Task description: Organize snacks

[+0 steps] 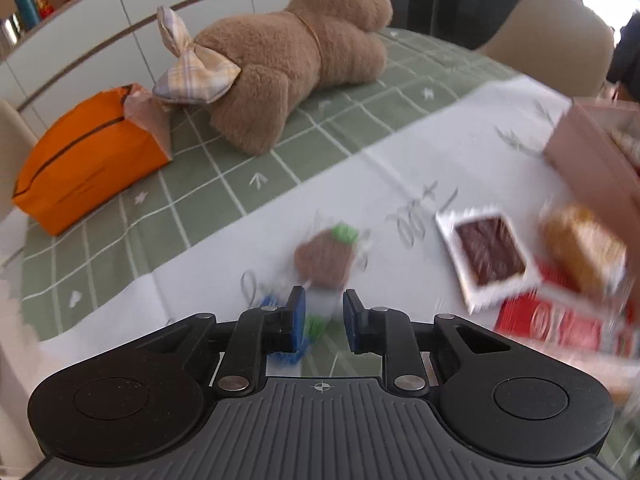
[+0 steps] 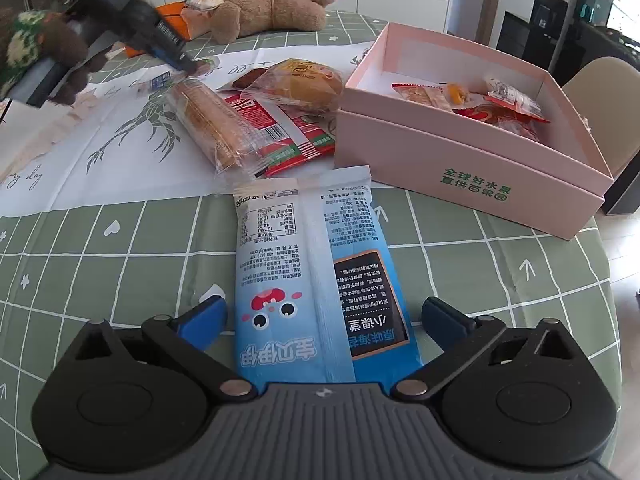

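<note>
1. Right hand-held gripper (image 2: 324, 314): jaws spread wide, one on each side of the blue snack packet (image 2: 320, 276), which lies flat on the surface (image 2: 120, 272). Neither pad touches the packet. Released, nothing grasped.

2. Left hand-held gripper (image 1: 323, 312): jaws narrowly parted around a small clear wrapper with green and blue ends (image 1: 316, 320). View is motion-blurred; whether the pads actually pinch the wrapper, cannot tell. A brown wrapped sweet (image 1: 326, 260) lies just beyond the fingertips.

3. Done so far: the pink box (image 2: 460, 160) stands open near the right-hand edge of the surface and already holds several small red and orange packets (image 2: 492, 108). Judged a minority of the stock.

4. Left to do, all outside the box:
   - blue snack packet, between the right jaws;
   - long biscuit sleeve (image 2: 212, 128), lying across a red flat packet (image 2: 280, 128);
   - wrapped bun (image 2: 300, 82), just beside the box wall;
   - dark square in a white wrapper (image 1: 488, 260);
   - the small sweets near the left gripper.

5. Estimate: early to middle stage; most items are unsorted.

6. Not task items: teddy bear (image 1: 296, 64) and orange bag (image 1: 88, 160) at the far side.
</note>
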